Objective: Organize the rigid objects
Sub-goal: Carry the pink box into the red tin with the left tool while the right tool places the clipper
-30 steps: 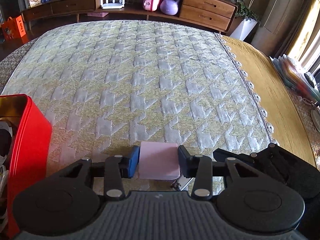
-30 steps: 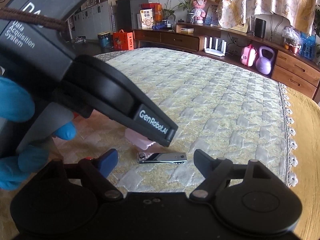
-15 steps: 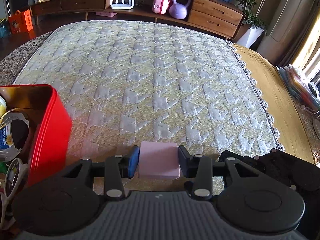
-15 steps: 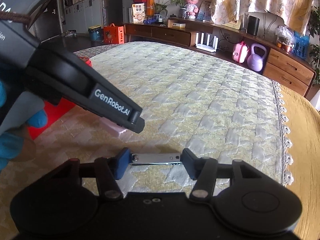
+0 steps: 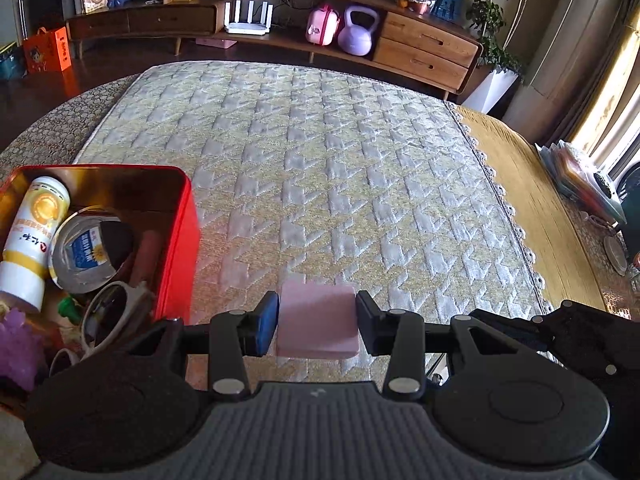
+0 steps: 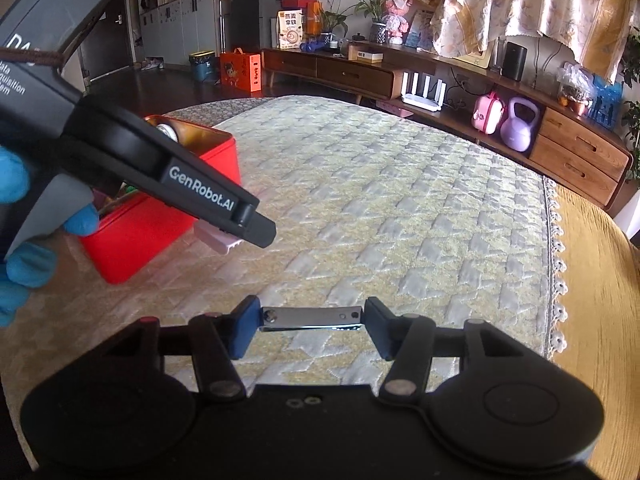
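The left gripper (image 5: 317, 322) is clamped on a pink flat block (image 5: 316, 320), held level above the quilted cloth (image 5: 340, 168) just beside the red tin (image 5: 176, 240). The right gripper (image 6: 311, 326) pinches a metal nail clipper (image 6: 311, 319) by its ends, long axis crosswise between the pads. The tin holds a white bottle (image 5: 32, 240), a round tin (image 5: 86, 252) and sunglasses (image 5: 108, 312).

daylight from right window — bright | fisheye-bent edges | slight blur

Two wrist fisheyes, low over the quilted mat (image 5: 340, 168)

Both face the far sideboard (image 6: 580, 160); each shows the red tin (image 5: 176, 240) at frame left.
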`<state>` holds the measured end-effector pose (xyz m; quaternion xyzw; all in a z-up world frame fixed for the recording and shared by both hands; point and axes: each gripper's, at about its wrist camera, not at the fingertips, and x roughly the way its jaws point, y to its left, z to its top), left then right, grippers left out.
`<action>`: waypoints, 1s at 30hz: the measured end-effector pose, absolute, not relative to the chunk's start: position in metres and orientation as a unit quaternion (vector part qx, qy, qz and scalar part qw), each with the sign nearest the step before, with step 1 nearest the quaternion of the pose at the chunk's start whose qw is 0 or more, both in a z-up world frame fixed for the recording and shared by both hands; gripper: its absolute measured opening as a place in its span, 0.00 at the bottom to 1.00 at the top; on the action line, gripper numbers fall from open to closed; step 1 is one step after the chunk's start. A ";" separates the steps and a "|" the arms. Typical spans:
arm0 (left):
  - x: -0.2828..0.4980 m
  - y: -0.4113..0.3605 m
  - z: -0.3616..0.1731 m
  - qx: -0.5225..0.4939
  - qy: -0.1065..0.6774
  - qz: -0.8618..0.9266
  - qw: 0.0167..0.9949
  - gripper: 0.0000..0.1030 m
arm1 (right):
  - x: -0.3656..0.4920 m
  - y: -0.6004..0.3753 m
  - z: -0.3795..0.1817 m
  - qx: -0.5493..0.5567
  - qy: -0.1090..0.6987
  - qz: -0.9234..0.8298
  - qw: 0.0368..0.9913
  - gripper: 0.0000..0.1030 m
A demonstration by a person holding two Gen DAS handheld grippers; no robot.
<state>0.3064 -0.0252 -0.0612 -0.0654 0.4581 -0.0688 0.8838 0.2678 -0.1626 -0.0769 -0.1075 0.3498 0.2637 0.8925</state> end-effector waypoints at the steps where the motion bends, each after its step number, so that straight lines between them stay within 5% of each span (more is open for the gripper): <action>1: 0.302 -0.022 -0.058 -0.065 0.456 -0.069 0.885 0.40 | 0.264 -0.160 -0.073 -0.110 0.348 0.266 0.892 0.55; 30: 0.198 0.122 -0.007 -0.080 0.409 -0.014 0.909 0.40 | 0.193 -0.052 -0.003 -0.144 0.300 0.332 0.883 0.55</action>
